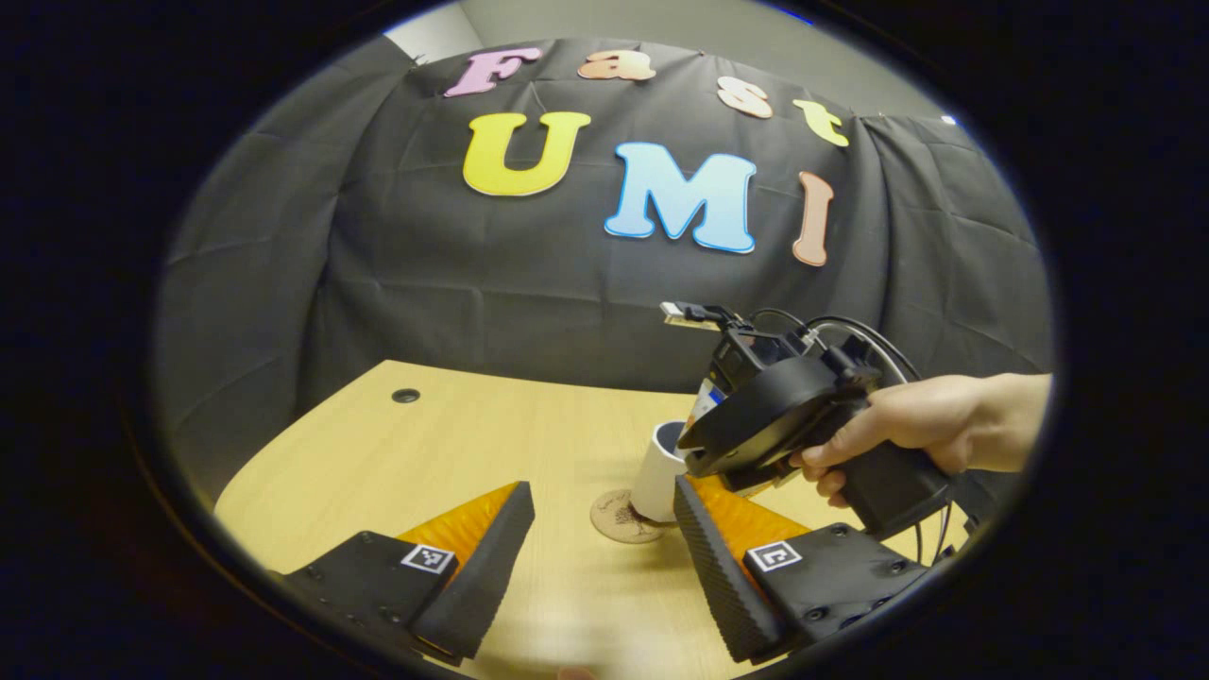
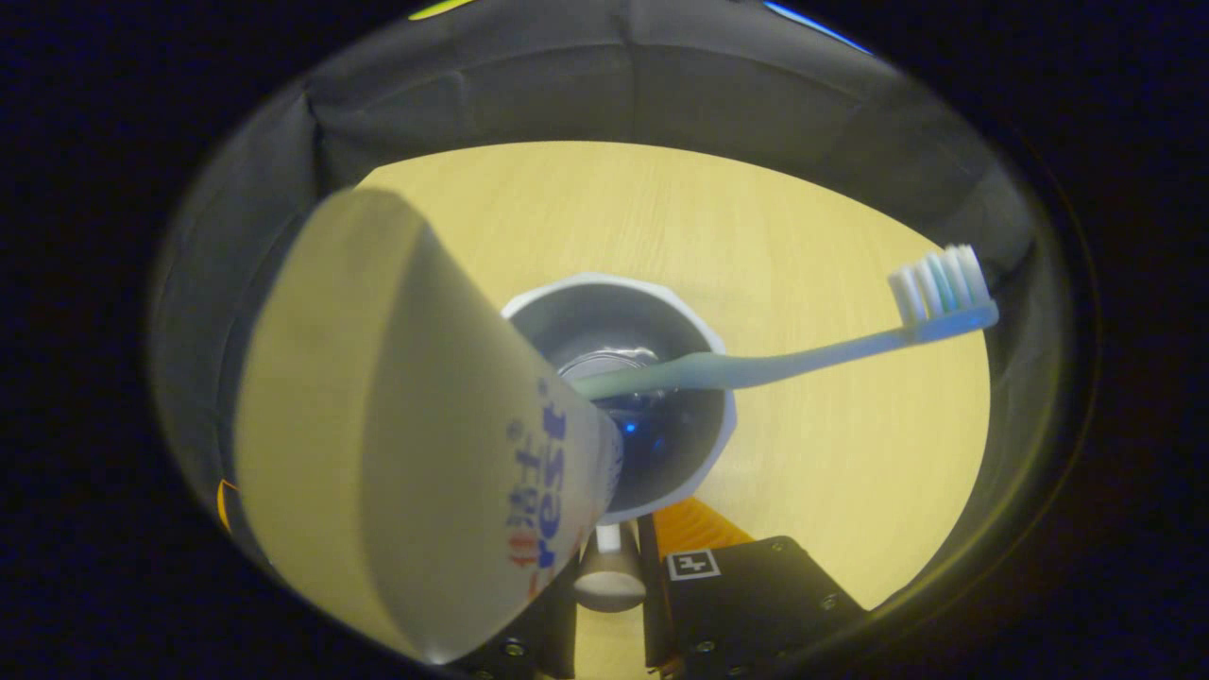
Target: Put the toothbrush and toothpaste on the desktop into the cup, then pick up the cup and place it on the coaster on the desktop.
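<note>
The left gripper (image 1: 595, 557) sits low with its 2 fingers spread wide apart, gripping nothing. At 3 o'clock in the left gripper view, a hand (image 1: 907, 430) wraps the handle of the right gripper (image 1: 756, 416), tipped downward. In the right gripper view its fingers (image 2: 680, 567) stand close together at 6 o'clock.

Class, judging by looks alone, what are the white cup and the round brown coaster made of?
White cup: probably glazed ceramic or hard plastic; smooth, evenly white wall, faceted rim. Round brown coaster: likely cork or wood; matte, speckled tan surface with dark printing.
</note>
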A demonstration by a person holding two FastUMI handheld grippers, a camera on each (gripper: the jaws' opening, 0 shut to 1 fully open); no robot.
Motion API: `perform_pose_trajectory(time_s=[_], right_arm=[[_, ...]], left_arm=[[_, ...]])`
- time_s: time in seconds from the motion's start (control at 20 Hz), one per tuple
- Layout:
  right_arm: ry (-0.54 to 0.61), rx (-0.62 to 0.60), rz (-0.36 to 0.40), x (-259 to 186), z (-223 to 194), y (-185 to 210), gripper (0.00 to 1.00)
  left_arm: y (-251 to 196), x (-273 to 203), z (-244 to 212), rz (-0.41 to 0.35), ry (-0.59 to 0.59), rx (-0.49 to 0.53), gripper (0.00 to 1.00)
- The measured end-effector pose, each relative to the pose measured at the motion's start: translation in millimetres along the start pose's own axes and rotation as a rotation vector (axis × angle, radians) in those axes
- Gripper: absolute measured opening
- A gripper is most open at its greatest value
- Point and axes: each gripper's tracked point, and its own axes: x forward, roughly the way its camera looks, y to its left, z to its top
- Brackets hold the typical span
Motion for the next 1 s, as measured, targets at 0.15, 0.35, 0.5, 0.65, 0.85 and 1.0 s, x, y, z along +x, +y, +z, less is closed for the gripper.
perform_pose_trajectory(time_s=[0.15, 0.35, 0.5, 0.65, 0.85, 1.0], right_arm=[[0.017, -0.007, 0.011, 5, 1, 7, 0.32], [0.046, -0.024, 0.009, 8, -3, 9, 0.32], [0.049, -0.046, -0.003, 12, -2, 15, 0.32], [0.063, -0.048, -0.001, 14, 1, 14, 0.32], [0.046, -0.044, 0.024, 8, 1, 14, 0.34], [0.007, -0.026, 0.098, -12, 1, 23, 0.43]], left_arm=[[11, -3, -3, 0.017, 0.006, 0.003, 0.96], [18, -4, -3, 0.026, 0.007, 0.001, 0.96], [19, -3, -5, 0.024, 0.011, -0.006, 0.96], [18, -2, -2, 0.027, 0.006, -0.004, 0.97], [16, -1, 3, 0.041, -0.007, 0.001, 0.96], [13, -1, 6, 0.056, -0.018, -0.009, 0.96]])
